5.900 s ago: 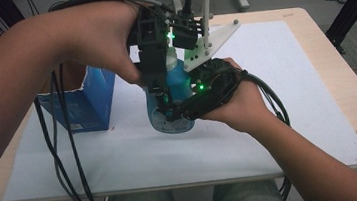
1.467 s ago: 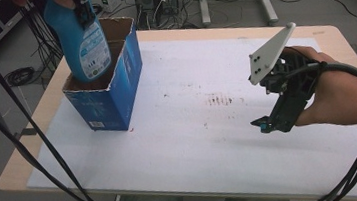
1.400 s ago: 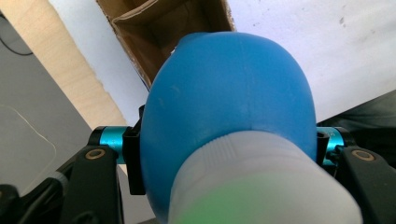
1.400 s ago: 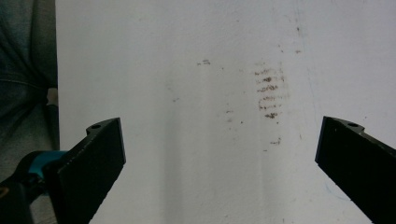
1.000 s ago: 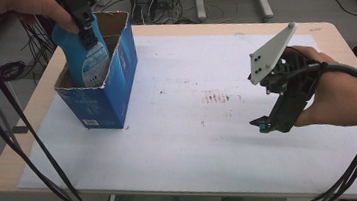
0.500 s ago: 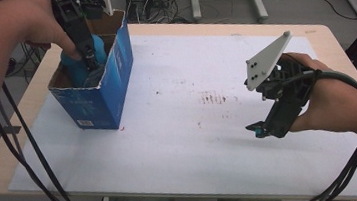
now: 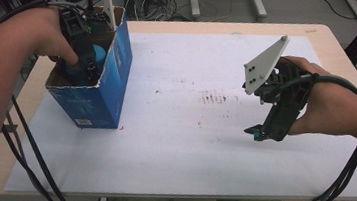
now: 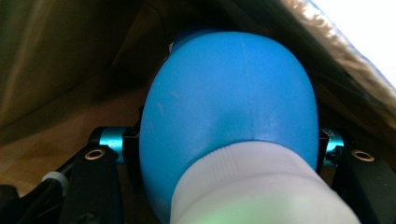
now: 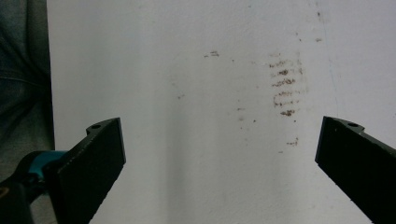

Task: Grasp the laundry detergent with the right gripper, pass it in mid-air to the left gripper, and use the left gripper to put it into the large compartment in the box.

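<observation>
The blue bottle (image 7: 95,59) is seen in the high view lowered inside an open blue cardboard box (image 7: 96,96), which stands on the white sheet (image 7: 181,145) near the worktop's (image 7: 328,39) far left corner. The left hand-held gripper (image 7: 87,65) is held down into the box mouth by the left hand (image 7: 41,34), with its cables (image 7: 32,161) trailing off the near edge. The right hand-held gripper (image 7: 256,131) is held over the right side of the sheet, well apart from the box, its grey plate (image 7: 263,64) tilted upward.

In the left gripper view, the bottle (image 8: 229,116) is clamped between the two black jaws just above its white cap (image 8: 252,186) (brown box walls (image 8: 56,56) are seen around it).

In the right gripper view, the jaws are spread wide with nothing between them, above bare white sheet (image 9: 187,140) marked with small brown stains (image 9: 284,88).
</observation>
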`<action>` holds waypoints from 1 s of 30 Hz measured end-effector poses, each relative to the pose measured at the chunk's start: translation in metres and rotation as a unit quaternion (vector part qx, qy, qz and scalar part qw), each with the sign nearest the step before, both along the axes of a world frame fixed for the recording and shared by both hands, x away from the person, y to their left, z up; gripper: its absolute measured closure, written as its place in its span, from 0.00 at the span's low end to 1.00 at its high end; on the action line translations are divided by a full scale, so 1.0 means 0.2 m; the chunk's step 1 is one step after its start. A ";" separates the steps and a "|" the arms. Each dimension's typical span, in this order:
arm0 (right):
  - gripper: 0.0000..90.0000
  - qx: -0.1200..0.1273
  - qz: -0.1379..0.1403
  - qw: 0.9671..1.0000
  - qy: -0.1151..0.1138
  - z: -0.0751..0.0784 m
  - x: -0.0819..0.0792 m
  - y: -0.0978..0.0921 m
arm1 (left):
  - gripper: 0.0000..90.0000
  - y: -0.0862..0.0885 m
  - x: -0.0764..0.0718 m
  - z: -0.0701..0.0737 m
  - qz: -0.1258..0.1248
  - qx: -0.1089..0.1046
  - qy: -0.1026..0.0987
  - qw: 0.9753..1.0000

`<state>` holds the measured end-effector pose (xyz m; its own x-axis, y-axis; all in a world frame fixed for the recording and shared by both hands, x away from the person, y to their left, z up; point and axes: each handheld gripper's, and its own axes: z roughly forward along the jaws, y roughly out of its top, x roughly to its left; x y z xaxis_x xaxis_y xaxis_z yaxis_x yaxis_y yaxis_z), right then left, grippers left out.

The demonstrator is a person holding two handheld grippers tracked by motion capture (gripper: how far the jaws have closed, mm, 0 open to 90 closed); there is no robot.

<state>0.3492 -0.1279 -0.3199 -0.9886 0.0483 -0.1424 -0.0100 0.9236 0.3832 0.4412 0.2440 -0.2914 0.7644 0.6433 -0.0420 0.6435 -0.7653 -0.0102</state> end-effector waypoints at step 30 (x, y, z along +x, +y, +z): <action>0.01 -0.001 0.005 1.000 0.011 -0.02 0.00 0.02 | 0.25 0.01 -0.01 0.19 0.026 0.000 -0.016 1.000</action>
<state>0.3498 -0.1243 -0.3232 -0.9920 0.0381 -0.1206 -0.0110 0.9239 0.3824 0.4383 0.2457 -0.2536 0.7311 0.6821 -0.0174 0.6823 -0.7310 0.0111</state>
